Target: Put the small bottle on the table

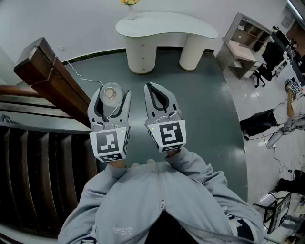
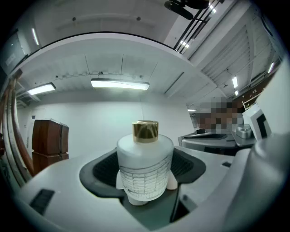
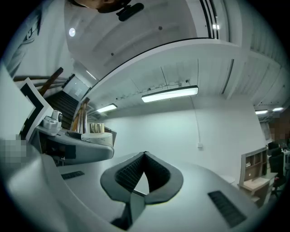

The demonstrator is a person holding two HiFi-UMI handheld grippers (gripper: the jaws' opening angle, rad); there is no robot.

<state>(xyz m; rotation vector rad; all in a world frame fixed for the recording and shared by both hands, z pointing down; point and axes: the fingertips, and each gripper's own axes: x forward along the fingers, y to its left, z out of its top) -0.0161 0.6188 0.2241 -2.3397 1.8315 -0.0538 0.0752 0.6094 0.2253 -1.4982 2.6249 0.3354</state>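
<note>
The small bottle (image 1: 111, 94), frosted white with a gold cap (image 2: 145, 130), stands upright between the jaws of my left gripper (image 1: 112, 97). That gripper is shut on it, with the dark pads (image 2: 102, 168) pressing the bottle's body (image 2: 145, 170) from both sides. My right gripper (image 1: 150, 90) is held beside it, shut with nothing in it; in the right gripper view its tips (image 3: 145, 156) meet. Both are raised in front of the person's chest, above the dark floor. The white curved table (image 1: 167, 25) stands well ahead of them.
A wooden stair rail (image 1: 47, 71) and dark stairs (image 1: 33, 152) lie to the left. A vase with flowers (image 1: 129, 7) stands on the table's left end. A desk with shelves (image 1: 244, 43) and a seated person (image 1: 269, 119) are at the right.
</note>
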